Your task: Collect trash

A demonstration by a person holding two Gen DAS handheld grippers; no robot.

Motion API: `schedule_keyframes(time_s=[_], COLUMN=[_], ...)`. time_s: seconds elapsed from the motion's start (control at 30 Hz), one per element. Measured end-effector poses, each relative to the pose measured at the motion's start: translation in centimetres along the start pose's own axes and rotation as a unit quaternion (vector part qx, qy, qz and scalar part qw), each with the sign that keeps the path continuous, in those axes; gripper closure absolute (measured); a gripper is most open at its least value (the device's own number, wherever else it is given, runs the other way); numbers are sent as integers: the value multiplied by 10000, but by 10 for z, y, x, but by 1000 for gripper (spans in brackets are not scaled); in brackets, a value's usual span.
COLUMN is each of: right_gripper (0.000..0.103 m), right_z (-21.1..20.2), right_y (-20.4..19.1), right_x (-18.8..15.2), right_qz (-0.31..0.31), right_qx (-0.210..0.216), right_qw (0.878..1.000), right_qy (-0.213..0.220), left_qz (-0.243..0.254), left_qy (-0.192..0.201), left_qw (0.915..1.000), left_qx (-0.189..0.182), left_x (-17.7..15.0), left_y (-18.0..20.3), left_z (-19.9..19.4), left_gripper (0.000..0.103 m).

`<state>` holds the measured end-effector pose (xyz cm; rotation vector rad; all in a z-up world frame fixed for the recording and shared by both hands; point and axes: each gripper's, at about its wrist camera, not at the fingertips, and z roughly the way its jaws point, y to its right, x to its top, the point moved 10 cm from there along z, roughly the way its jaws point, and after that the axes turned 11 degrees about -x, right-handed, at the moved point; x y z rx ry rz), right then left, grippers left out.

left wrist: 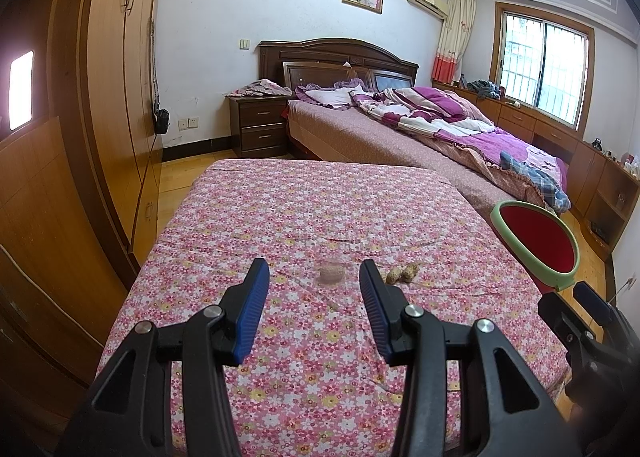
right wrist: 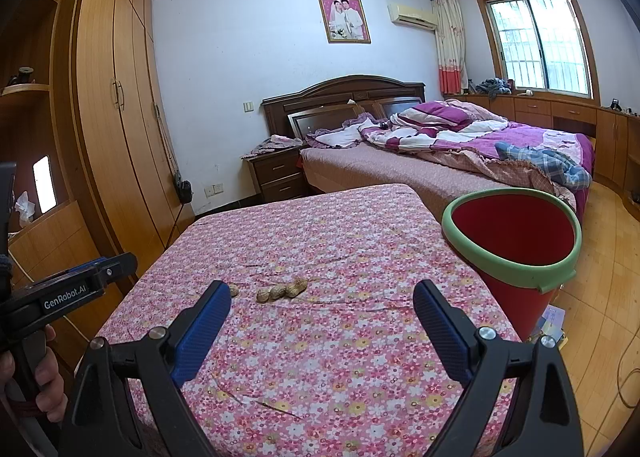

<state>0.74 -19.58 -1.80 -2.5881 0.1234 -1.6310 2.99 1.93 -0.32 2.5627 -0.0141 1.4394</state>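
Peanut shells lie on the floral-cloth table. One shell rests just beyond the tips of my left gripper, in line with the gap. The jaws stand open with nothing between the blue pads. A cluster of shells lies to its right, seen as three shells in the right wrist view. There the single shell peeks out beside the left finger. My right gripper hovers over the cloth, wide open and empty. A red bucket with a green rim stands at the table's right edge.
The same bucket shows at the right of the left wrist view. A person's hand holds the left tool's handle. A large bed lies behind, a wooden wardrobe to the left, and wood floor to the right.
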Motion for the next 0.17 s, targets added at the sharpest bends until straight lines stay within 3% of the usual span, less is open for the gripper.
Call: schedule_keyframes(time_s=[0.17], right_gripper=[9], right_z=[0], right_y=[0], right_x=[0], right_qz=[1], right_qx=[0], right_qw=[10000], right_qy=[1], left_qz=[-4], left_qy=[1], left_qw=[10000], left_qx=[0], left_x=[0], left_y=[1], left_z=[0], left_gripper=[56])
